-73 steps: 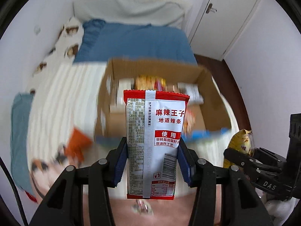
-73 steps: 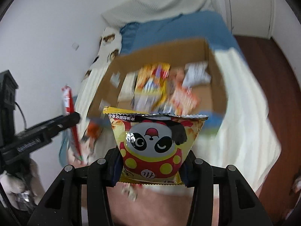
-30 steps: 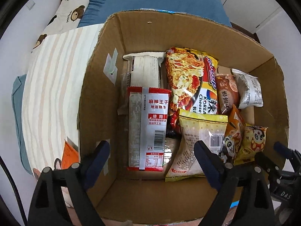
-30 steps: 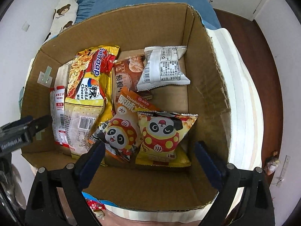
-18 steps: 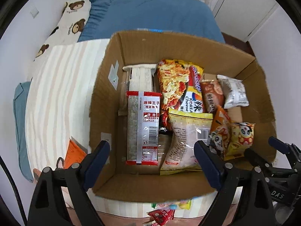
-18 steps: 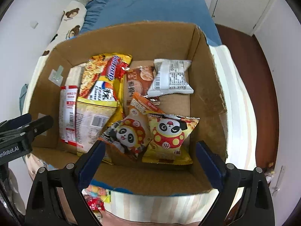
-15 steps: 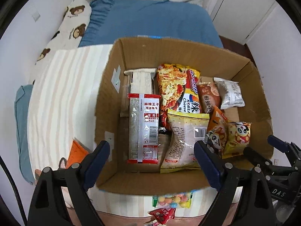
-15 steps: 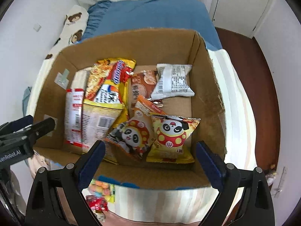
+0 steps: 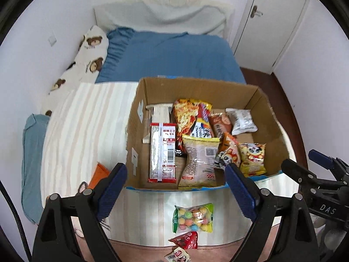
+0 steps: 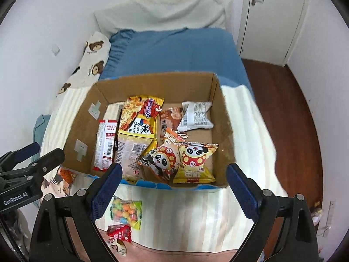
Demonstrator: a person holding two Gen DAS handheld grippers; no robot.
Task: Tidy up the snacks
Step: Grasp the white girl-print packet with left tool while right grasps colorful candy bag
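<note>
An open cardboard box on the bed holds several snack packs. The red-and-white strip pack lies at its left, the yellow panda pack at its right front. My left gripper is open and empty, above the box's near edge. My right gripper is open and empty too. In front of the box lie a bag of coloured balls, a small red pack and a small white pack.
The box sits on a striped blanket over a blue sheet. An orange pack lies left of the box. A bear-print pillow lies along the left wall. A door and wooden floor are on the right.
Both grippers let go of their packs into the box, the strip pack at left and the panda pack at right, then drew back and up. The loose snacks before the box came into view.
</note>
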